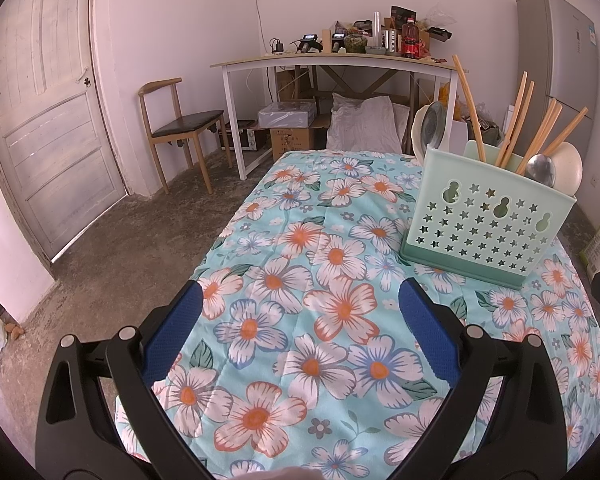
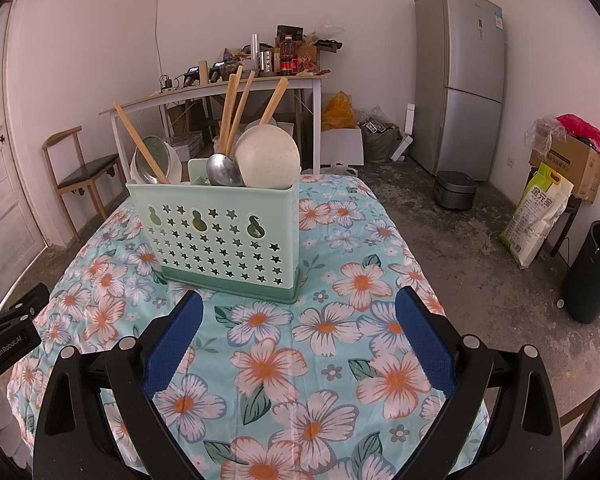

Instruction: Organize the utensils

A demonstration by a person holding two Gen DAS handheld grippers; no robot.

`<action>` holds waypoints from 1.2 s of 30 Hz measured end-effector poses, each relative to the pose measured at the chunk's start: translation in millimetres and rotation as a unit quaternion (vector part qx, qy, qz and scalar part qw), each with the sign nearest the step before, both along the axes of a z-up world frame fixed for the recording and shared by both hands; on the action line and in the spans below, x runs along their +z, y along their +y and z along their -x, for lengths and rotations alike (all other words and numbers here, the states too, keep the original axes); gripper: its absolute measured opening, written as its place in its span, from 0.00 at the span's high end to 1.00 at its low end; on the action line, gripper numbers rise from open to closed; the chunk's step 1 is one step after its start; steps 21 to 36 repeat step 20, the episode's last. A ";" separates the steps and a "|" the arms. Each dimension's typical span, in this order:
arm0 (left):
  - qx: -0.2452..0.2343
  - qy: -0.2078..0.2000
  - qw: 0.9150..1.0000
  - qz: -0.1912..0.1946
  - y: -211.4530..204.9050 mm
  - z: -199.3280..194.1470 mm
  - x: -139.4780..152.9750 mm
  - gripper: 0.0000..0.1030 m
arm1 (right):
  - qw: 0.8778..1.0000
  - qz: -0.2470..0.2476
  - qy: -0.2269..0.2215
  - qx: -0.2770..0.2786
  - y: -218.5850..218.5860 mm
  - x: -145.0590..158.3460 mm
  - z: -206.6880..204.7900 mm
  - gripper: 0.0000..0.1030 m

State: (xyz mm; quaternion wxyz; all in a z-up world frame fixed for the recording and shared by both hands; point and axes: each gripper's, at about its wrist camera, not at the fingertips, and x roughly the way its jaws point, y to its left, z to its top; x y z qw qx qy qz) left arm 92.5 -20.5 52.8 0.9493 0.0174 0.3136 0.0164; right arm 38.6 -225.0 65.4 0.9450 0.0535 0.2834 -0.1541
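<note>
A mint-green utensil caddy [image 1: 484, 224] with star cut-outs stands on the floral tablecloth [image 1: 300, 280]; it also shows in the right wrist view [image 2: 220, 236]. It holds several wooden chopsticks [image 2: 236, 108], a metal spoon [image 2: 222, 170], a cream ladle [image 2: 266, 158] and a bowl-shaped scoop [image 2: 156, 160]. My left gripper [image 1: 300, 328] is open and empty over the cloth, left of and nearer than the caddy. My right gripper [image 2: 298, 332] is open and empty just in front of the caddy.
A wooden chair [image 1: 180, 128] and a cluttered white desk [image 1: 340, 64] stand behind the table. A grey fridge [image 2: 460, 80], a rice cooker [image 2: 454, 190], a rice sack [image 2: 540, 216], a cardboard box [image 2: 572, 160] and a black bin [image 2: 592, 272] stand to the right.
</note>
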 end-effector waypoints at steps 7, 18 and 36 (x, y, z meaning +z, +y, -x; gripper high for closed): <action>0.000 0.000 1.000 0.000 0.2 0.3 0.4 0.08 | 1.000 0.000 0.000 0.000 -0.7 0.0 0.2 0.09; 0.001 0.000 1.000 0.001 -0.4 -0.3 0.1 0.08 | 1.000 -0.002 0.000 0.000 0.1 0.0 0.3 0.09; 0.000 0.001 1.000 0.000 0.4 0.2 0.6 0.08 | 1.000 -0.002 0.000 0.000 1.4 0.1 0.1 0.09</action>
